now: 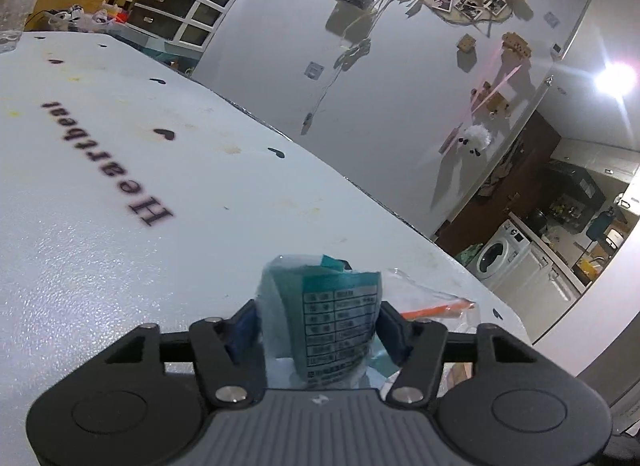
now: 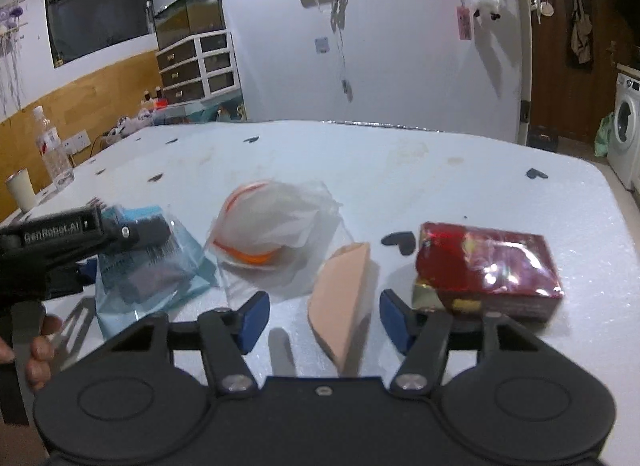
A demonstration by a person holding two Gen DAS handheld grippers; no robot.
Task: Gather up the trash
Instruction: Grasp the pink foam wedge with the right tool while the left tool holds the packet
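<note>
In the left wrist view my left gripper (image 1: 318, 328) is shut on a teal plastic packet (image 1: 336, 306) with a printed table, its blue pads pressing on both sides. The right wrist view shows the same left gripper (image 2: 148, 238) over that teal packet (image 2: 168, 274) at the left. My right gripper (image 2: 325, 310) is open around a pink wedge-shaped piece (image 2: 340, 298) lying on the table, with a gap at each pad. A clear bag of crumpled white paper with an orange strip (image 2: 272, 234) lies just beyond, and a red wrapped box (image 2: 484, 266) sits to the right.
The white foam table top (image 1: 120, 266) bears the word "Heartbeat" and small dark hearts. A water bottle (image 2: 52, 149) and a pale cup (image 2: 20, 189) stand at its far left edge. A person's hand (image 2: 40, 346) holds the left gripper. A drawer unit (image 2: 196, 65) stands by the wall.
</note>
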